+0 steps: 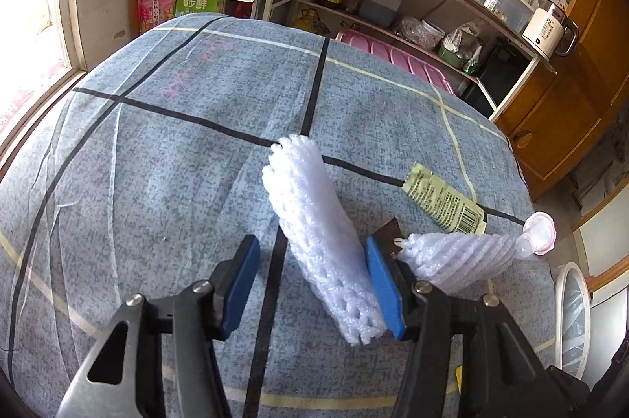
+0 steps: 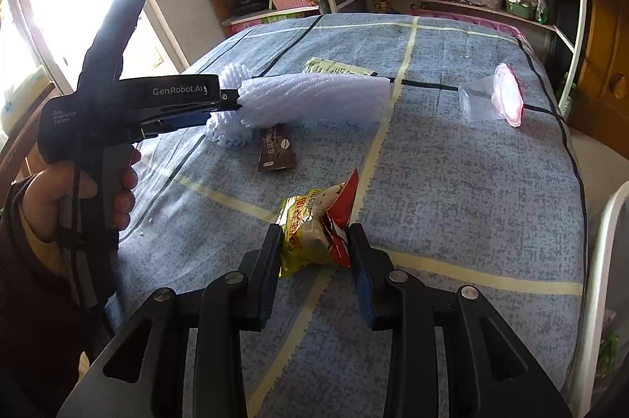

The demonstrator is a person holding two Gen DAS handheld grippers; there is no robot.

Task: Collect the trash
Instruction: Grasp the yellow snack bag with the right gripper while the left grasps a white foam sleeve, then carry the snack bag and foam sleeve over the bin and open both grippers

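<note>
Bench (image 2: 452, 182) under a blue checked cloth, shelves (image 2: 452, 1) behind it. My left tool (image 1: 312, 284) has one foam net (image 1: 314, 221) between its jaws, resting against the right pad only, so jaws part open with no squeeze. The second net (image 1: 460, 257) lies just right of it. My right tool (image 2: 314, 253) is pinched on the snack bag (image 2: 314, 225). Still on the cloth: green wrapper (image 1: 444, 200), clear cup (image 2: 491, 99), brown sachet (image 2: 275, 151).

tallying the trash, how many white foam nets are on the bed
2: one foam net stands between the left gripper fingers, the second foam net lies right beside it, by the plastic cup. None seems hidden.
</note>
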